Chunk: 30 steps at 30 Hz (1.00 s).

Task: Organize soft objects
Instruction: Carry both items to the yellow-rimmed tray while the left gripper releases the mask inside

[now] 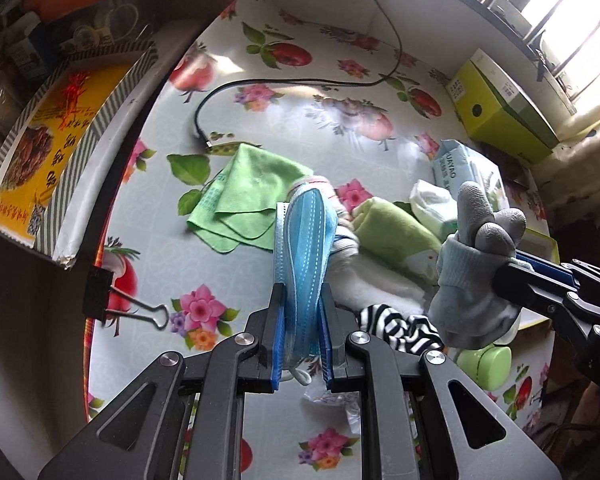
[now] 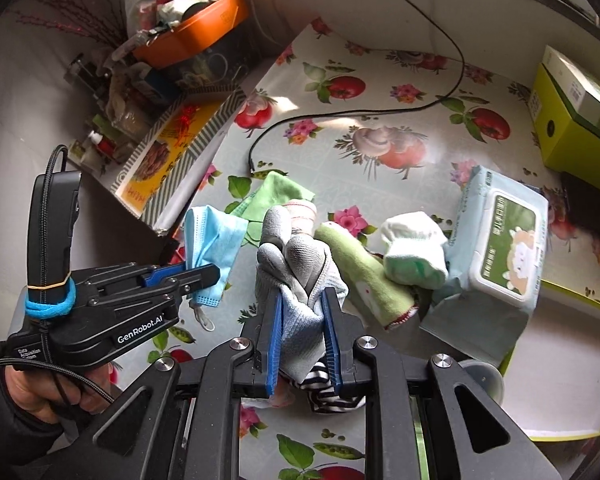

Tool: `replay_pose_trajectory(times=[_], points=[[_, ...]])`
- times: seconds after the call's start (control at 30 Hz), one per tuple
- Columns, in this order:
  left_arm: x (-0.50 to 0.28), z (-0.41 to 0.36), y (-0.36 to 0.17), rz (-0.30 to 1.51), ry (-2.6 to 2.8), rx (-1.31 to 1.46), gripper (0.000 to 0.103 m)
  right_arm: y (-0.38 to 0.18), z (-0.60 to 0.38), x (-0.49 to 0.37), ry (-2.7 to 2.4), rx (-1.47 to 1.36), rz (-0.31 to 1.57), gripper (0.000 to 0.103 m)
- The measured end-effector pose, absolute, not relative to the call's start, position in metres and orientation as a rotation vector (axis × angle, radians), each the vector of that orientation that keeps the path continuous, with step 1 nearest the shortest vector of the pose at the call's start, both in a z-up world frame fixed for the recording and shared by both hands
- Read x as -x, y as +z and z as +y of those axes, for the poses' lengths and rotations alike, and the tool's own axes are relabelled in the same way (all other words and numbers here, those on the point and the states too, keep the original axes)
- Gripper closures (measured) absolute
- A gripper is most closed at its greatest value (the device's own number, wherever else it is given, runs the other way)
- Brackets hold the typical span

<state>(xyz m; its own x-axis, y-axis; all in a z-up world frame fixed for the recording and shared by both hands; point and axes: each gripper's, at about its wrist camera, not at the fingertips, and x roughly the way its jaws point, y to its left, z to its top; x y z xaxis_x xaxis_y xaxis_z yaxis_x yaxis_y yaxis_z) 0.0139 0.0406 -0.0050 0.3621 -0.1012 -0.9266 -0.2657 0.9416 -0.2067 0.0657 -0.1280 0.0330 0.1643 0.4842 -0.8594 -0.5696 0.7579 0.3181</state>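
Left jaws: the left gripper [image 1: 300,328] is narrow and clamps a blue face mask [image 1: 304,248], which stands up from the pads, clear of the counter [image 1: 260,60].
Right jaws: the right gripper [image 2: 304,320] is closed on a grey work glove [image 2: 296,272] at its cuff; the glove fingers point up.
Other soft things: a green cloth [image 1: 248,196], a rolled green towel [image 2: 364,280], a pale sock [image 2: 414,256] and a striped sock [image 1: 396,326] lie in a loose pile near the middle of the counter, beside the wipes pack [image 2: 500,248].
Doing it well: I judge both items are lifted for sorting; keep each grip firm, carry them high enough not to drag the pile, and keep mask and glove apart.
Pose: both grippers point steeply down, side by side; a hand [image 2: 40,396] holds the left handle.
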Motion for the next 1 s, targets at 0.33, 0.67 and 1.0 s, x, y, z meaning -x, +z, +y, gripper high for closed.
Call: replay_pose_trajectory(times=[0.33, 0.67, 1.0], points=[[-0.045, -0.029, 0.022, 1.182, -0.053, 0.251, 0.088, 0.050, -0.214, -0.071, 0.606, -0.043, 1.141, 0.085], [-0.069, -0.085, 0.034, 1.190, -0.167, 0.189, 0.088, 0.046, -0.278, -0.076, 0.495, -0.137, 1.129, 0.085], [-0.103, -0.146, 0.034, 1.213, -0.283, 0.136, 0.088, 0.012, -0.340, -0.093, 0.361, -0.204, 1.182, 0.085]])
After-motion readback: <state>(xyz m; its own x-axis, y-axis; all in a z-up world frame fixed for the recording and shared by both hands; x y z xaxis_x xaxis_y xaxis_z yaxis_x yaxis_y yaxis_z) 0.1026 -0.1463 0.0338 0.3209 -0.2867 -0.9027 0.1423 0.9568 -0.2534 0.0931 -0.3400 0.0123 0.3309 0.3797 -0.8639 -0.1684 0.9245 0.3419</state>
